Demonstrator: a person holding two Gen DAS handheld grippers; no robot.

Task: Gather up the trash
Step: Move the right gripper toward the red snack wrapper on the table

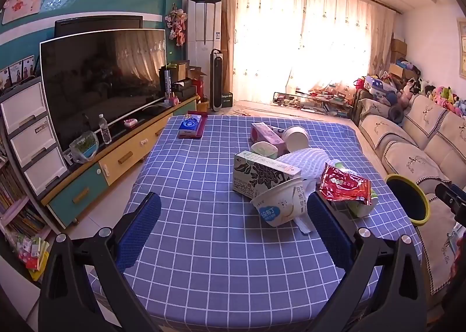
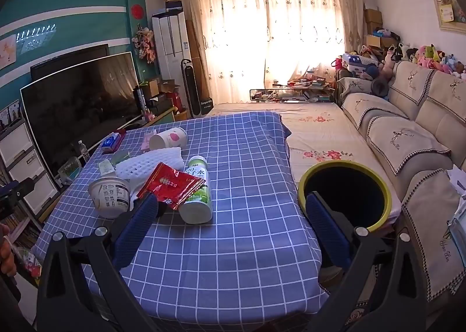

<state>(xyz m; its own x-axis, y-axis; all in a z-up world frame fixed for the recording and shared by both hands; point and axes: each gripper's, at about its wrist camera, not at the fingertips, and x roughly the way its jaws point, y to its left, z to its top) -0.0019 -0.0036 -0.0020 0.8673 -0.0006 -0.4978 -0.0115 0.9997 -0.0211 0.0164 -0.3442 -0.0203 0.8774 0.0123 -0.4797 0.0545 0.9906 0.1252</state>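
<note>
The worktop (image 1: 204,259), covered in a blue checked cloth, carries the trash in a loose cluster at its centre and right. A black bin with a yellow rim (image 2: 346,195) stands just off the worktop's right edge. The cluster includes a white foam sheet (image 1: 303,163), a printed carton (image 1: 262,177), a tipped paper bowl (image 1: 279,203), a green-label bottle (image 2: 198,192) and a red wrapper (image 2: 170,183). The left tool (image 1: 233,235) and right tool (image 2: 233,233) both hover with jaws apart, empty.

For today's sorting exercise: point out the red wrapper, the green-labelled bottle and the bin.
red wrapper (image 2: 170,184), right wrist view, its middle
green-labelled bottle (image 2: 198,203), right wrist view, label
bin (image 2: 375,177), right wrist view, yellow rim
</note>
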